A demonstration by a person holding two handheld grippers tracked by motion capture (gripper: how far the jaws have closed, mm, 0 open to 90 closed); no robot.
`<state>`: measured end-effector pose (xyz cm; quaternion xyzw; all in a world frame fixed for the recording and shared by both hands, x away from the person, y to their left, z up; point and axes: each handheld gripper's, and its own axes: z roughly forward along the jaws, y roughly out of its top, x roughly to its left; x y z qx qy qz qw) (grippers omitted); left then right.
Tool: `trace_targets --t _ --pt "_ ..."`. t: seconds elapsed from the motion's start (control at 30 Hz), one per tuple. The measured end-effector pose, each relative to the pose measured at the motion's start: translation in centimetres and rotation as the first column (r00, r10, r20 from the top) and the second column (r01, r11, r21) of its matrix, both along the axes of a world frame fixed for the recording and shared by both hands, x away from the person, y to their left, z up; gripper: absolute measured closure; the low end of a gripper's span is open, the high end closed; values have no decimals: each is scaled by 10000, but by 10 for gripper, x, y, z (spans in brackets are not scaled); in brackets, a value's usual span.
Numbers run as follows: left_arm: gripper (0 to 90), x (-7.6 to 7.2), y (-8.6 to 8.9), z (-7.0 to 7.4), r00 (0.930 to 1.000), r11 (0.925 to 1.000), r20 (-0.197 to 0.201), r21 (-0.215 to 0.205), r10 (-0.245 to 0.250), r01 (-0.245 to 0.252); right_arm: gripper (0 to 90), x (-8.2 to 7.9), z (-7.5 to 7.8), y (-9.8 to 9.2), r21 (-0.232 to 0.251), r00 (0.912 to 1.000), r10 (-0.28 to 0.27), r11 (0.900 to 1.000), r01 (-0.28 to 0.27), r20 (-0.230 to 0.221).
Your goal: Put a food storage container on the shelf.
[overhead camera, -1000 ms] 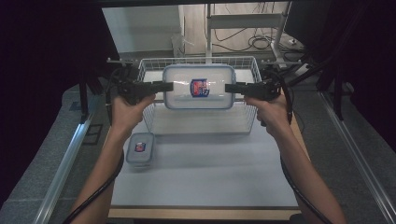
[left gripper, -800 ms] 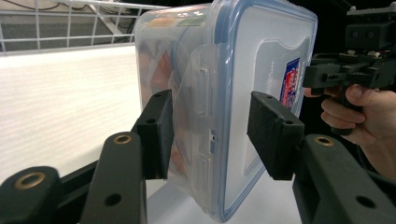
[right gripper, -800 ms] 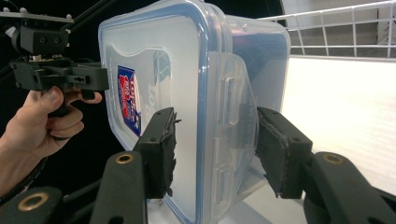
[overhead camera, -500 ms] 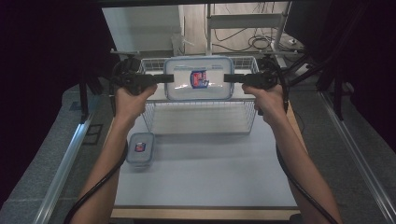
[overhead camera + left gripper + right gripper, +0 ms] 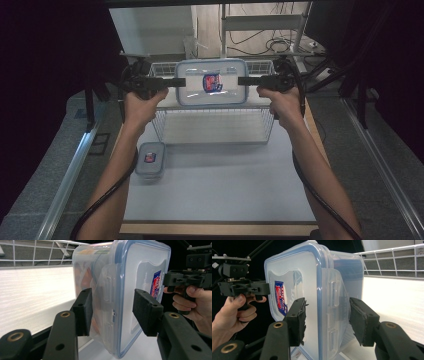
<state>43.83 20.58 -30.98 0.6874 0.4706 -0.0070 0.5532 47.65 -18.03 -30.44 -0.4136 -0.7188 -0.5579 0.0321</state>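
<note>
A large clear plastic container point(image 5: 212, 82) with a blue-rimmed lid and a red and blue label hangs in the air over a white wire basket point(image 5: 215, 127). My left gripper point(image 5: 180, 81) is shut on its left end and my right gripper point(image 5: 242, 80) is shut on its right end. In the left gripper view the container point(image 5: 130, 277) stands on edge between the left gripper's point(image 5: 115, 312) black pads, which clamp the side clasp. The right gripper view shows the right gripper point(image 5: 327, 320) clamped the same way on the container point(image 5: 297, 272).
A small lidded container point(image 5: 151, 158) with the same label sits on the white table point(image 5: 215, 200), left of the basket's front corner. Metal rails run along both sides of the table. Shelving and cables stand behind the basket.
Both hands have carried the large container away from the person, from above the basket's middle toward its far side. The grips look the same.
</note>
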Motion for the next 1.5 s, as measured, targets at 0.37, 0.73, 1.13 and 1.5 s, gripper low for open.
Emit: trace_targets --t 0.37,0.73,1.13,1.5 --pt "503 6 -3 -1 9997 9998 87 21 215 -215 480 5 -5 -2 360 9996 -236 9991 231 141" --pt "422 11 -12 -13 9989 9973 103 570 465 -470 463 11 -10 -2 93 9938 -995 9950 992 497" --pt "495 -15 -5 -9 9860 9981 1642 489 276 -361 615 -10 0 -3 -1289 9677 -1022 9825 1345 2305" --pt "888 -34 -27 -37 9785 9770 2004 2129 -499 62 896 -48 -24 12 -2879 9554 130 9547 760 2952"
